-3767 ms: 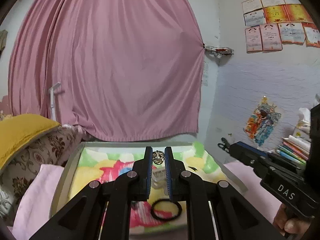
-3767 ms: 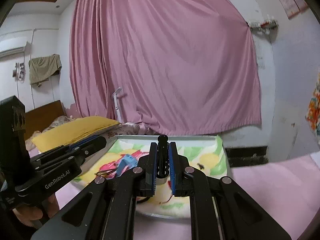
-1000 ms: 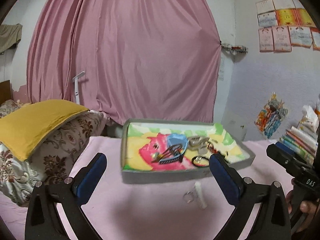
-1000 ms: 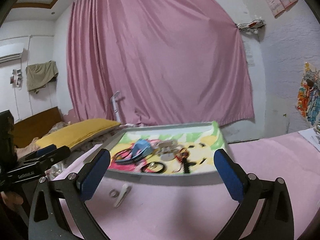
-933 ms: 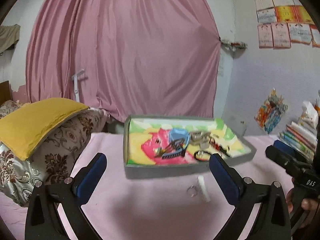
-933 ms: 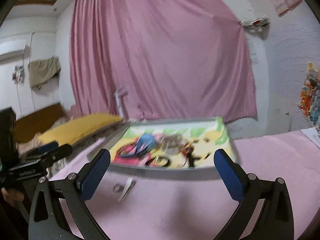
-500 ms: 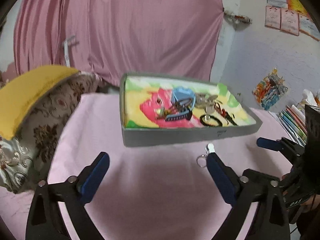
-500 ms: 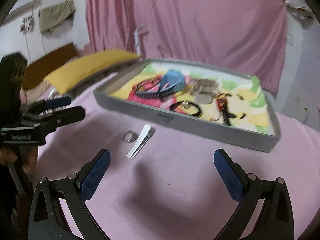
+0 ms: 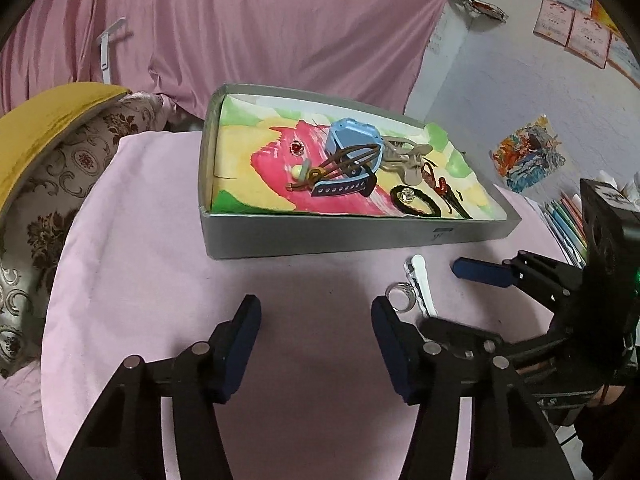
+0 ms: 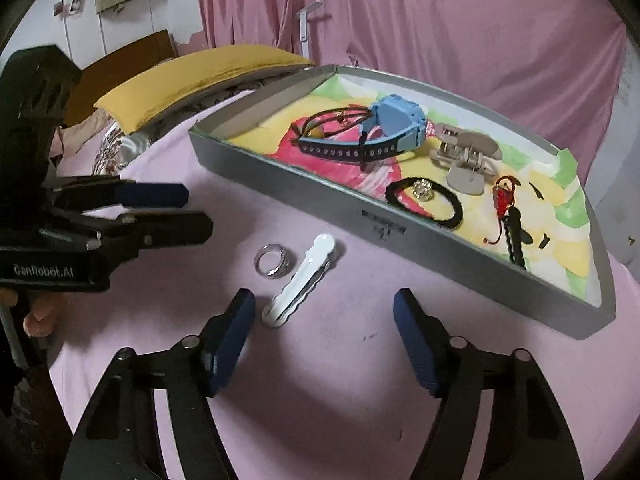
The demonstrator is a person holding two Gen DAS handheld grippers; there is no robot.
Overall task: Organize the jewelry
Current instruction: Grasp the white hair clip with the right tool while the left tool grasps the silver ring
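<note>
The left gripper [image 9: 316,320] fills the lower middle of its own view; its black arms end in flat dark-blue pads, and the jaws are closing with only pink cloth [image 9: 160,280] between them. The right gripper [image 10: 324,312], of the same build, is at the lower centre of its view, and its jaws are also closing on nothing.

A silver ring [image 10: 273,260] (a smooth metal band with a small raised setting) lies on the cloth, just left of a white hair clip [image 10: 302,280], which is long, glossy and wavy along one edge. In the right wrist view the lower end of the clip sits just beside the tip of the left-hand pad, and the ring is a little above it. In the left wrist view the ring [image 9: 400,292] lies just above the tip of the right-hand pad, with the clip [image 9: 420,284] beside it.

Above them stands a shallow grey box [image 10: 400,236] with a painted paper lining. Inside are a light-blue watch [image 10: 394,120] with a perforated strap, a beige claw clip [image 10: 466,156], a black hair tie [image 10: 452,208] and a red knotted charm [image 10: 504,196].
</note>
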